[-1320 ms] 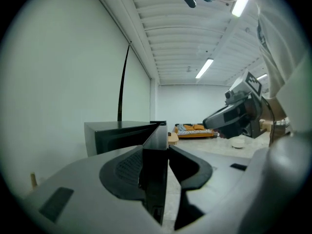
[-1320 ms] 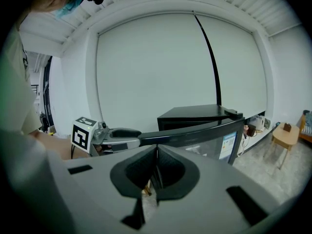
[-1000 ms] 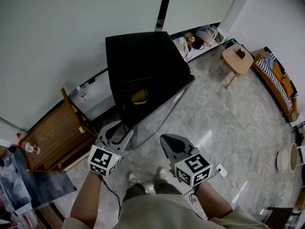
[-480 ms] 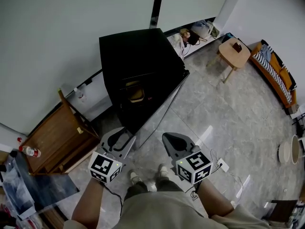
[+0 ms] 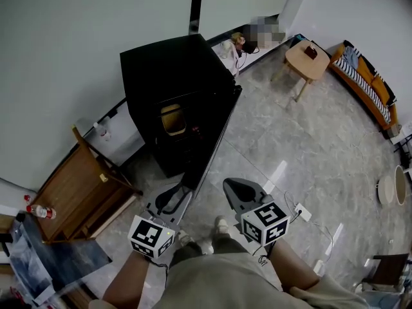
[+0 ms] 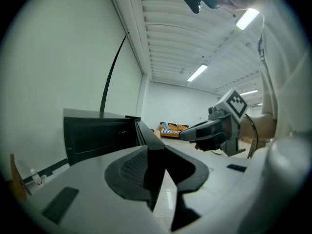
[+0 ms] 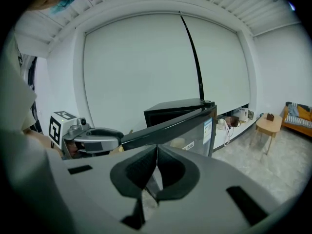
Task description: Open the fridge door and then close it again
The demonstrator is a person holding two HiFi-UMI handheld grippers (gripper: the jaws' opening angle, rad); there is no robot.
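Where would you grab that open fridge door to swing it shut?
On the fridge door, I'd grip the free vertical edge, farthest from the fridge, coming from the front so jaws straddle the thin slab. It stands open, that edge exposed; I see no handle.

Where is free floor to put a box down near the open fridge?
Free: the grey tiled floor between the open black fridge door and the small round wooden table. Crowded: the gap between fridge body and brown wooden rack.

From overhead we look steeply down. Both gripper views sit low and close, sharing the fridge door (image 7: 170, 126).
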